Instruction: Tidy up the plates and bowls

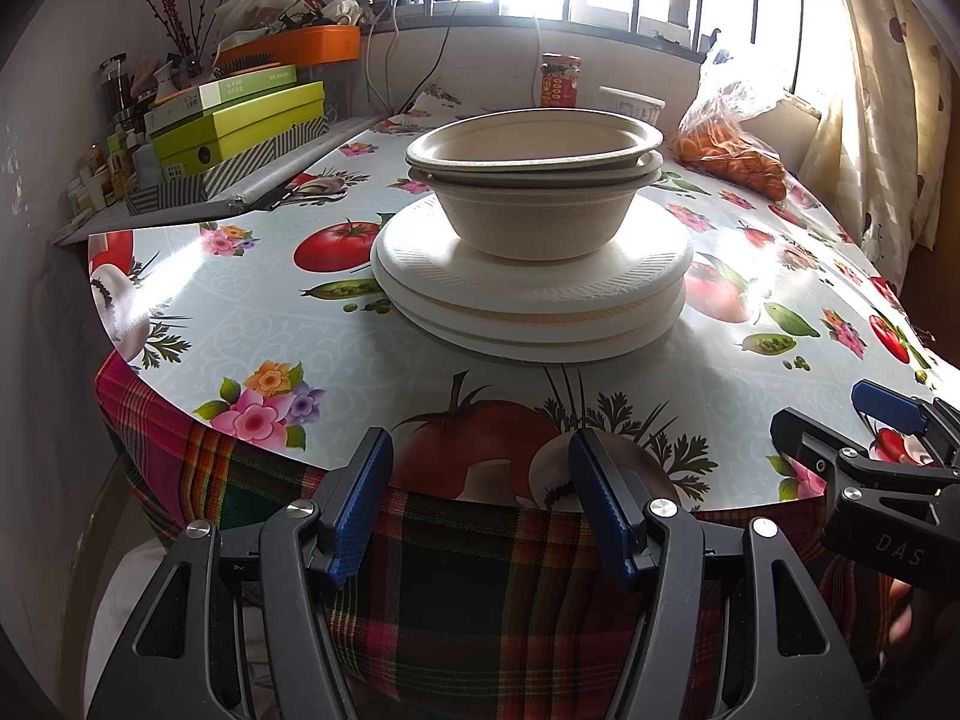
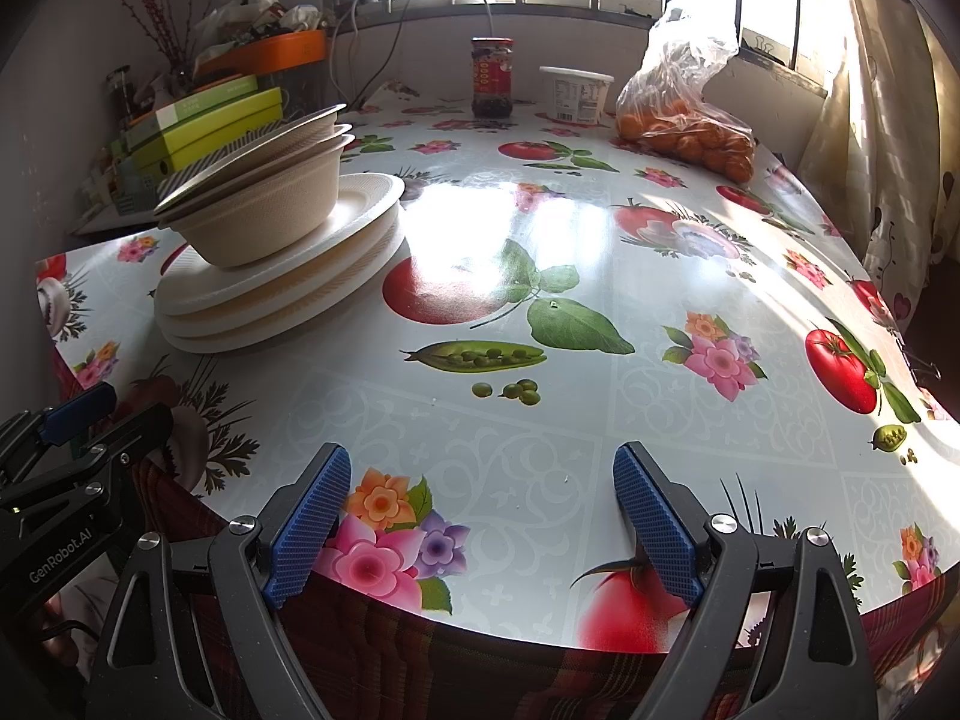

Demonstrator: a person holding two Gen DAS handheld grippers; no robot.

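1. Orange tray (image 1: 312, 39) is sitting at far left atop clutter, with green boxes (image 1: 240, 120) stacked below it on a side surface beside the table.
2. Beige bowls (image 1: 534, 180) are nesting in a stack (the top one is sitting tilted), resting on a stack of white plates (image 1: 528, 288); the whole pile is standing on the printed oilcloth table (image 1: 252, 312), toward its left half in the right wrist view.
3. Left gripper (image 1: 480, 492) is hanging over the near table edge, above a plaid cloth (image 1: 480, 600), jaws parted with nothing between the blue pads (image 1: 360, 498); it is apart from the plates.
4. Red-labelled jar (image 2: 492, 78) and a white tub (image 2: 575, 93) are standing at the table's far edge under the window.
5. Right gripper (image 2: 483, 522) is hovering over the near edge, jaws spread wide and empty, pads (image 2: 657, 525) touching nothing; it is well apart from the bowl pile.
6. Clear bag of oranges (image 2: 690, 126) is lying at far right near a curtain (image 2: 888, 120).
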